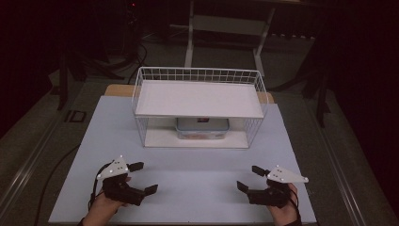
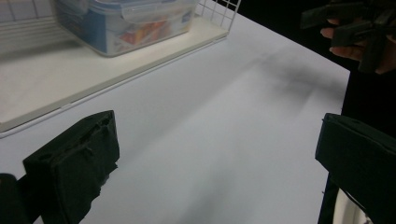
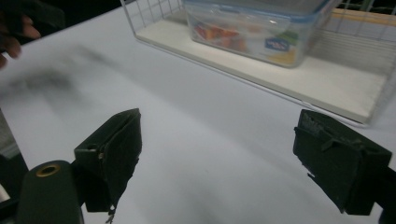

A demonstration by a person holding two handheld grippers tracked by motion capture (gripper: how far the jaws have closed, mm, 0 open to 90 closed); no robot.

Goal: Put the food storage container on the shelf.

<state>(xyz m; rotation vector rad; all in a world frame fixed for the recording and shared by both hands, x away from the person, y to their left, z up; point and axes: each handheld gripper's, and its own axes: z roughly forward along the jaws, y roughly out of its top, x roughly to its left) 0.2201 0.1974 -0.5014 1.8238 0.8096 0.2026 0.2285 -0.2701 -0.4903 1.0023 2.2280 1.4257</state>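
Under shelf (image 1: 199, 100), container (image 1: 203, 128) half hidden, contents blurred.

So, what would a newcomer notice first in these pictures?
Probably the white wire rack at the far middle of the table, with a clear lidded food container on its lower shelf. Next, the left gripper and right gripper near the front edge, each held in a hand, jaws wide apart and empty.
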